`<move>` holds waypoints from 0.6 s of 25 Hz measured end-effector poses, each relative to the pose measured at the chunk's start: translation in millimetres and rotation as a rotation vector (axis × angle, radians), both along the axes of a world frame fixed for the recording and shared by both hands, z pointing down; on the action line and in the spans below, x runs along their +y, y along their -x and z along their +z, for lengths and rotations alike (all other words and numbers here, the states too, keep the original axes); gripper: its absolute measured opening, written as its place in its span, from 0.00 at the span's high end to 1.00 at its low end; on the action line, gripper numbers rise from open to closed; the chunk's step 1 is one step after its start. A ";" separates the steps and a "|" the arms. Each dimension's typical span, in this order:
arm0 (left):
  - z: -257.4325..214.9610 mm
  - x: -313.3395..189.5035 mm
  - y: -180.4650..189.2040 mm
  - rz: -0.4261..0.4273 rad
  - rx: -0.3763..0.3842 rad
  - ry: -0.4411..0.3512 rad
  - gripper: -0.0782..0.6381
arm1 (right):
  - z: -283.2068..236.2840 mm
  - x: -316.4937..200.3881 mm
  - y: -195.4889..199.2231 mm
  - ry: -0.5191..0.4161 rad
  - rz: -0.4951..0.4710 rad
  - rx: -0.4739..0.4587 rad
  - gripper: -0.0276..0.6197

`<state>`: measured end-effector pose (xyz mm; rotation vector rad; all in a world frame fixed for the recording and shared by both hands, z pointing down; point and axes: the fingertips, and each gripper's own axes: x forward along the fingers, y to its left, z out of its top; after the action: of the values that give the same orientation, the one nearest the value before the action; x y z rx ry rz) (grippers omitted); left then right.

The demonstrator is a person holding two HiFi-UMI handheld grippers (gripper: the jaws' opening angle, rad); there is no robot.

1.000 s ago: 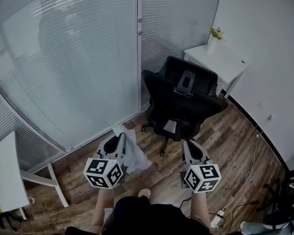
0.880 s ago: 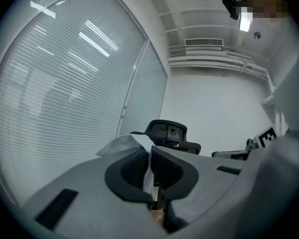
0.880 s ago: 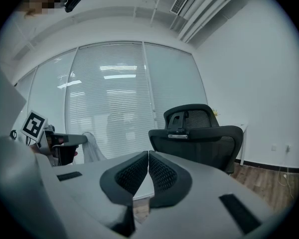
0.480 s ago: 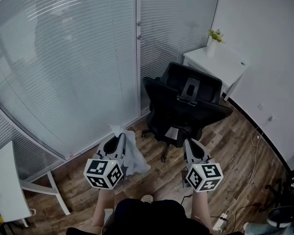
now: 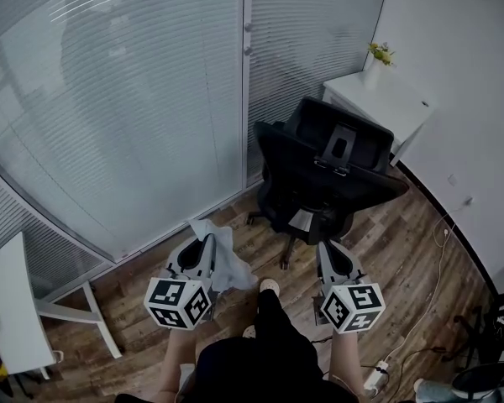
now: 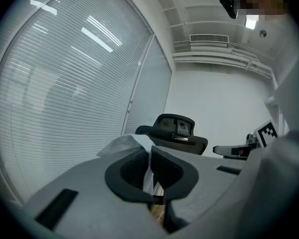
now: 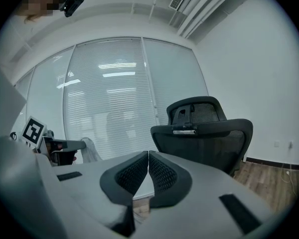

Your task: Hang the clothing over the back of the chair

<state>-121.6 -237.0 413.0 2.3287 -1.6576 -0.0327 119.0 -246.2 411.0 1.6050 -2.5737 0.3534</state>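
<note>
A pale grey-white piece of clothing point(image 5: 224, 257) hangs from my left gripper point(image 5: 208, 243), which is shut on it; in the left gripper view the cloth point(image 6: 125, 144) is pinched between the pads and bunches above the tips. The black mesh office chair point(image 5: 332, 170) stands ahead, its back and headrest towards me, some way beyond both grippers. My right gripper point(image 5: 324, 248) is shut with nothing in it; its pads point(image 7: 134, 173) meet in the right gripper view, with the chair back point(image 7: 204, 133) just beyond. The chair point(image 6: 174, 131) also shows past the left jaws.
A glass wall with blinds point(image 5: 109, 99) runs along the left and back. A white desk point(image 5: 386, 107) with a small plant point(image 5: 380, 53) stands behind the chair. A white table point(image 5: 8, 300) sits at the left. Cables and a power strip point(image 5: 374, 379) lie on the wooden floor at the right.
The person has stepped towards the chair: a foot now shows on the floor between the grippers, and the chair sits a little further right in the view. The left gripper still holds the clothing.
</note>
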 end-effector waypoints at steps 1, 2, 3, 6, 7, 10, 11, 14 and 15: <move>1.6 0.1 2.0 -0.003 0.000 0.002 0.87 | 2.5 -0.4 2.2 0.005 -0.004 0.001 0.91; 3.1 -0.4 3.8 -0.006 0.000 0.004 0.87 | 5.1 -1.3 4.5 0.010 -0.008 0.001 0.91; 4.7 -1.5 5.6 -0.009 0.000 0.007 0.87 | 7.6 -2.8 7.0 0.014 -0.013 0.000 0.91; 7.3 -7.3 10.9 -0.017 -0.005 0.011 0.87 | 11.9 -8.9 16.9 0.019 -0.033 -0.004 0.91; 7.2 -10.4 12.6 -0.020 -0.007 0.010 0.87 | 12.3 -11.9 19.8 0.018 -0.040 -0.003 0.91; 4.2 -24.0 16.0 -0.021 -0.014 0.003 0.87 | 11.6 -25.2 23.5 0.016 -0.044 0.003 0.91; 3.0 -29.5 17.6 -0.020 -0.017 0.000 0.87 | 11.1 -30.2 24.2 0.015 -0.042 0.003 0.91; 0.8 -52.0 23.1 -0.024 -0.020 -0.009 0.87 | 9.4 -50.7 27.9 0.006 -0.047 0.001 0.91; 1.1 -60.3 24.1 -0.025 -0.020 -0.010 0.87 | 9.8 -58.8 30.4 0.006 -0.054 0.001 0.91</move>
<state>-145.6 -297.4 414.1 2.3234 -1.6994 -0.0232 88.6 -305.0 420.8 1.5304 -2.6068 0.3558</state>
